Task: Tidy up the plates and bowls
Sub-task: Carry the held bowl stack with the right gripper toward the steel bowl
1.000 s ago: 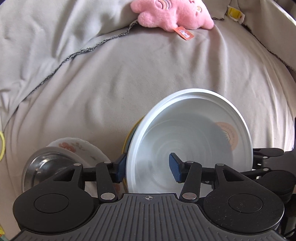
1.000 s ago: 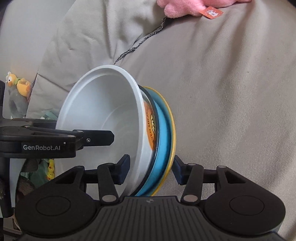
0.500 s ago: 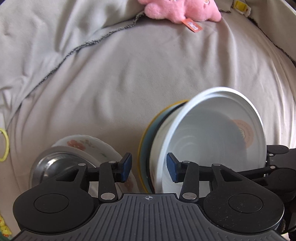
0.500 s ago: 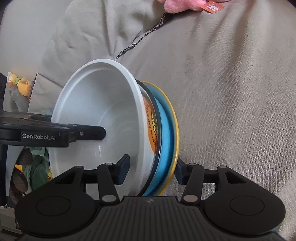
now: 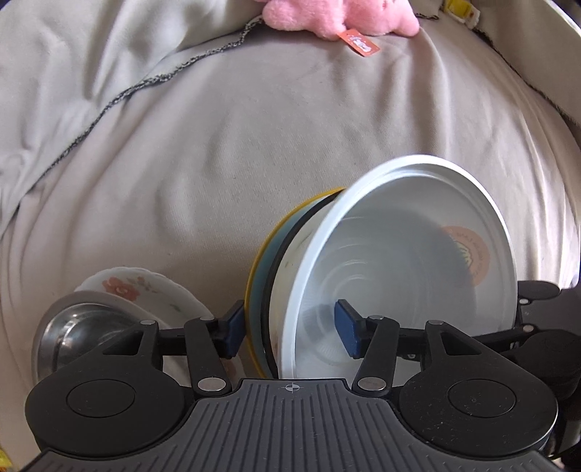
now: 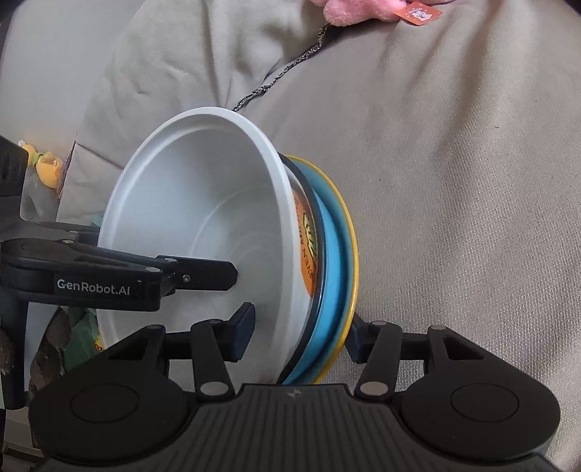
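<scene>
Although both grippers grasp the same tilted stack, its pose has shifted over the last second: the white bowl (image 5: 399,268) now turns its mouth further toward the right, so that in the left wrist view the yellow-rimmed blue plate (image 5: 259,276) behind it shows edge-on where before it was almost hidden. The left gripper (image 5: 290,328) pinches this stack, one finger on the plate's back and the other inside the bowl. The right gripper (image 6: 299,332) clamps the same stack from the other side, one pad inside the white bowl (image 6: 203,218) and one behind the yellow-rimmed blue plate (image 6: 334,261), with an orange-printed container (image 6: 308,239) sandwiched between them. The stack hangs above the grey bed sheet (image 5: 254,145), not resting on it. Low on the left lie a steel bowl (image 5: 83,326) and a floral plate (image 5: 141,294), touching or overlapping; a second ago they sat more hidden behind the gripper. A pink plush toy (image 5: 337,16) lies far off at the top. The swing suggests the nested pieces are being carried as one unit toward a resting place, perhaps beside the steel bowl; the tilt means the inner bowl could slide out if either pinch loosens.
</scene>
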Demonstrator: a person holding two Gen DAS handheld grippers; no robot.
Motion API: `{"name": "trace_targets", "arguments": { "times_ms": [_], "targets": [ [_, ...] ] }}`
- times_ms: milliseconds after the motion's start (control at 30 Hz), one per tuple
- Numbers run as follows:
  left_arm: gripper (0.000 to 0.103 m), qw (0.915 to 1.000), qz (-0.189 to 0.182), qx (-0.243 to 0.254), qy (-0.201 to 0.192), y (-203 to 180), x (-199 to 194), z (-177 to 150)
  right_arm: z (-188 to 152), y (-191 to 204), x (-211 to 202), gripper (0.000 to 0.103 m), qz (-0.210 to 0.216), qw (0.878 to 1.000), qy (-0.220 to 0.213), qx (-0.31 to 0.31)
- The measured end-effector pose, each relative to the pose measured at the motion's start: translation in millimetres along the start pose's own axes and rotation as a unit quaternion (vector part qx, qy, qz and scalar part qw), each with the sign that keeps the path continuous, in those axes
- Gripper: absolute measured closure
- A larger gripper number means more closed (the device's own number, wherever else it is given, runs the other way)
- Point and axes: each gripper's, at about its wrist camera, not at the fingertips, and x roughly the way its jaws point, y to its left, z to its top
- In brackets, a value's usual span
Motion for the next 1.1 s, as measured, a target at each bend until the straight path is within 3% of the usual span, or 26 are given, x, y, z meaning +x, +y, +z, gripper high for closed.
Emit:
{"name": "trace_targets", "arguments": {
  "times_ms": [100, 233, 367, 567, 833, 1100],
  "targets": [
    [0.047, 0.9995, -0.027, -0.019, -0.006, 0, 2, 8, 5, -3, -7, 0.051, -0.015, 1.000, -0.012, -0.007],
    [0.048, 0.9994, -0.035, -0.001, 0.002, -23, 9, 12, 20, -20, -23, 0.052, -0.035, 0.999, -0.034, 0.006],
    [0.052, 0.9989, 0.024, 0.037, 0.017, -50, 7, 16, 23, -29, -28, 0.052, -0.038, 0.998, -0.039, 0.006],
    [0.069, 0.9963, 0.067, 0.049, 0.023, -58, 0, 18, 18, -42, -32, 0.049, -0.019, 0.998, -0.053, 0.013],
    [0.069, 0.9942, 0.091, 0.042, 0.037, -58, 5, 23, 10, -30, -34, 0.047, -0.029, 0.995, -0.095, -0.017],
    [0.068, 0.9913, 0.113, 0.051, 0.045, -64, 8, 24, 7, -31, -38, 0.047, -0.026, 0.995, -0.097, -0.025]
  ]
}}
